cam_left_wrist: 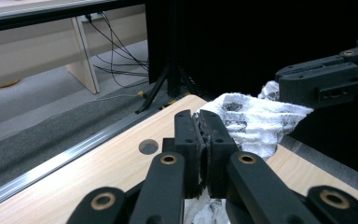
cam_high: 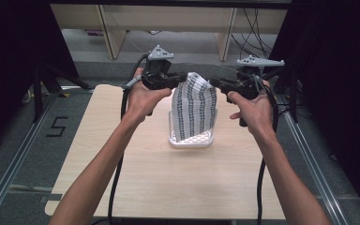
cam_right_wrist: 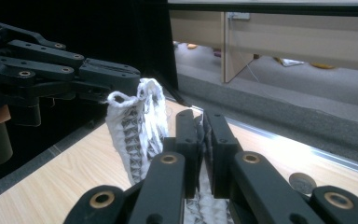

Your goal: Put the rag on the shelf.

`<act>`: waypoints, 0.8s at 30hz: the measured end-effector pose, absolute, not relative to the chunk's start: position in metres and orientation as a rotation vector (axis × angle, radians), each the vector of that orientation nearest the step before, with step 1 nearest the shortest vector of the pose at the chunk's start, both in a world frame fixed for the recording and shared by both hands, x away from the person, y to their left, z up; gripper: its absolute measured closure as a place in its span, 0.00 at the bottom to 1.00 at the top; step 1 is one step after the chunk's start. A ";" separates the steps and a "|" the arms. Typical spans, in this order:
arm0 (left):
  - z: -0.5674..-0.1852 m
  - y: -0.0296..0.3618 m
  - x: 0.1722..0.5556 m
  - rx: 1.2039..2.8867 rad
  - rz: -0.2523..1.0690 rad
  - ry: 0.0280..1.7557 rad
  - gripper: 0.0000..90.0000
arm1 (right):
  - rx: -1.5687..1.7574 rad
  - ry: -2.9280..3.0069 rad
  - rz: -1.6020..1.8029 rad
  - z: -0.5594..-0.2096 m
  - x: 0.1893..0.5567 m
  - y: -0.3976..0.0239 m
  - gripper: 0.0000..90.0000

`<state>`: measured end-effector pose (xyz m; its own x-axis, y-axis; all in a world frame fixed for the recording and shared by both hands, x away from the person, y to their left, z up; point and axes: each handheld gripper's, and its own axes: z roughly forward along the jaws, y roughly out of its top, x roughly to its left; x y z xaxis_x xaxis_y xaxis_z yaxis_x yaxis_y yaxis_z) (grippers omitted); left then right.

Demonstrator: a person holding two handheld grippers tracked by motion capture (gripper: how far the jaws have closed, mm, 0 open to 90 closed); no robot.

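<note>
Both hands are up over the far half of the light wooden table [cam_high: 136, 178], and between them is hanging a white knitted cloth with dark patterned stripes [cam_high: 194, 110]. The left gripper [cam_high: 171, 80] is pinching the cloth's top left corner, jaws clamped tight on the fabric; the right gripper [cam_high: 219, 84] is doing the same at the top right corner. The cloth's lower edge is dipping into a white slotted plastic basket [cam_high: 191, 140] sitting mid-table. Risk from here, as I judge it: both holds are thin corner pinches on loose knit, so an uneven pull could slip one corner free. The hem could also snag in the basket's slots and drag the light basket along.
</note>
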<state>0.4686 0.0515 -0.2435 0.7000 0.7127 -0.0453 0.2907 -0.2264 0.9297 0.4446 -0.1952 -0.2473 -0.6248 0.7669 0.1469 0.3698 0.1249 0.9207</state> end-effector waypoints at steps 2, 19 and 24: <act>-0.241 0.052 0.473 1.795 0.483 0.800 0.96 | 1.124 2.042 1.505 -0.245 0.447 -0.193 0.95; -0.251 0.046 0.522 1.732 0.423 0.920 0.95 | 1.243 1.980 1.476 -0.250 0.497 -0.191 0.95; -0.261 0.044 0.535 1.733 0.392 0.954 0.95 | 1.283 1.979 1.452 -0.258 0.509 -0.191 0.95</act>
<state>0.5353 0.0439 -0.2607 0.6258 0.7572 -0.1872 0.4062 -0.1115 0.9070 0.5090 -0.1912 -0.2577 -0.5175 0.8297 0.2094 0.4487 0.0547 0.8920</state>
